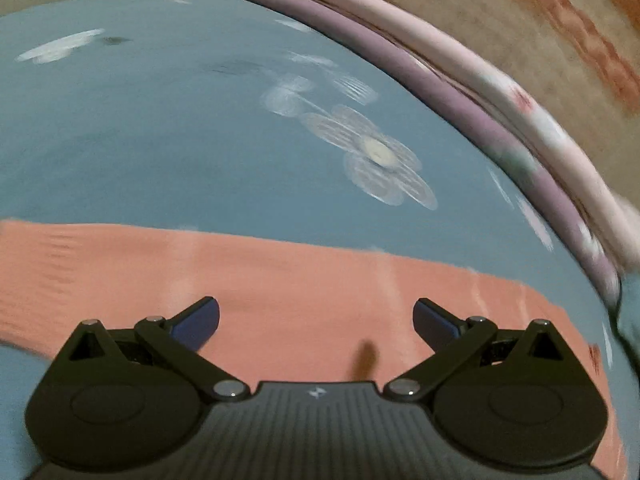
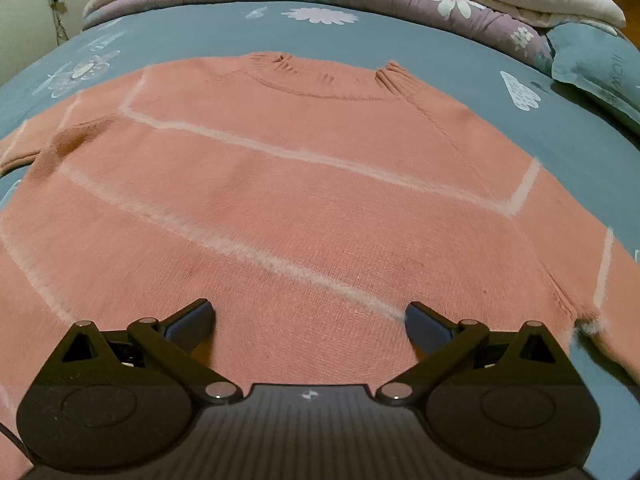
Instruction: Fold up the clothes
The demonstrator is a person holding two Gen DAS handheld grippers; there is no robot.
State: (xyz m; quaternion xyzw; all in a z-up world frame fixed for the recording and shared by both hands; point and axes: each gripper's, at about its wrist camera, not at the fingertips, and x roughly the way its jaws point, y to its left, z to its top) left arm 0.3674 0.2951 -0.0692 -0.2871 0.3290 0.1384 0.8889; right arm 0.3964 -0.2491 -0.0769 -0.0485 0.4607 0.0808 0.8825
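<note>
Right wrist: pink sweater point(image 2: 304, 184) flat, pale stripes, neckline far.

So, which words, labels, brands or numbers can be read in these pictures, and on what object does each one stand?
Faint lettering on the blue pillow: too distorted to read.
Small white emblem on each gripper body, left gripper and right gripper: a sign, no letters.
The pink sweater: no text visible.
</note>
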